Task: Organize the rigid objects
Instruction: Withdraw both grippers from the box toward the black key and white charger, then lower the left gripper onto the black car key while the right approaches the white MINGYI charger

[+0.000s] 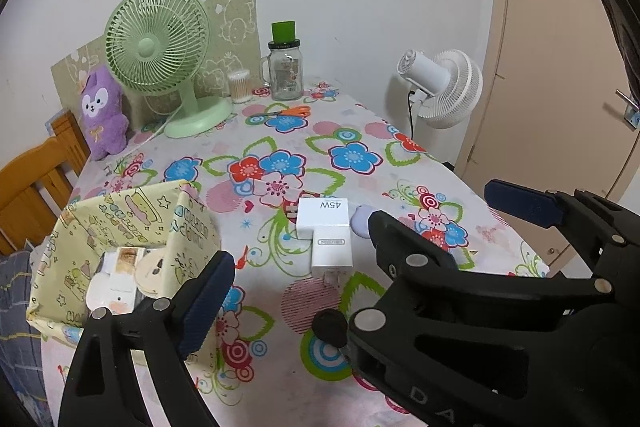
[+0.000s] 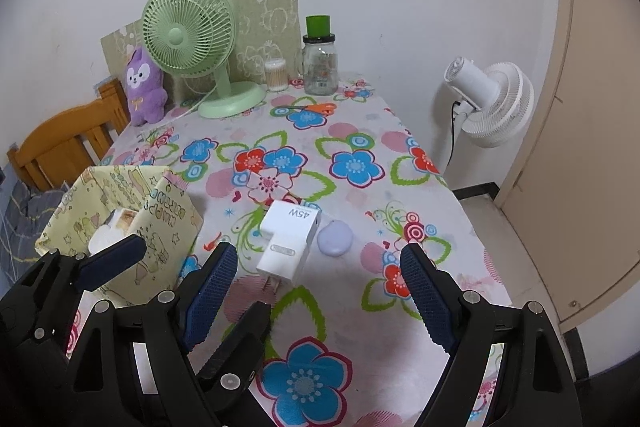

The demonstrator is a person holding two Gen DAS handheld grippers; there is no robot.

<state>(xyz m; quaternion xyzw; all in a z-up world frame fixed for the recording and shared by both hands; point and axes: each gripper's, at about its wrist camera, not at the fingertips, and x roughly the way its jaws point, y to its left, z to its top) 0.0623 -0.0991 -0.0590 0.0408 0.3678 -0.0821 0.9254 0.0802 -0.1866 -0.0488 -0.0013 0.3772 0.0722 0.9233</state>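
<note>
Two white charger blocks lie touching on the flowered tablecloth: one marked 45W [image 1: 324, 213] [image 2: 292, 223] and one with prongs [image 1: 331, 255] [image 2: 282, 261]. A lilac pebble-shaped case [image 1: 359, 223] [image 2: 335, 238] lies just right of them. My left gripper [image 1: 324, 267] and right gripper [image 2: 319, 249] hover side by side just short of these things. Both are open with nothing between the pads. A yellow patterned box [image 1: 132, 223] [image 2: 168, 223] at the left holds several white items [image 1: 116, 279]. The right gripper's blue pad [image 1: 520, 205] shows in the left wrist view, where its other finger hides my left gripper's right finger.
At the table's far end stand a green fan [image 1: 158, 43], a purple plush [image 1: 102, 111], a glass jar [image 1: 285, 69], a swab tub [image 1: 240, 87] and orange scissors [image 1: 290, 112]. A wooden chair [image 1: 36, 183] is left. A white fan [image 1: 448, 87] and a door stand beyond the right table edge.
</note>
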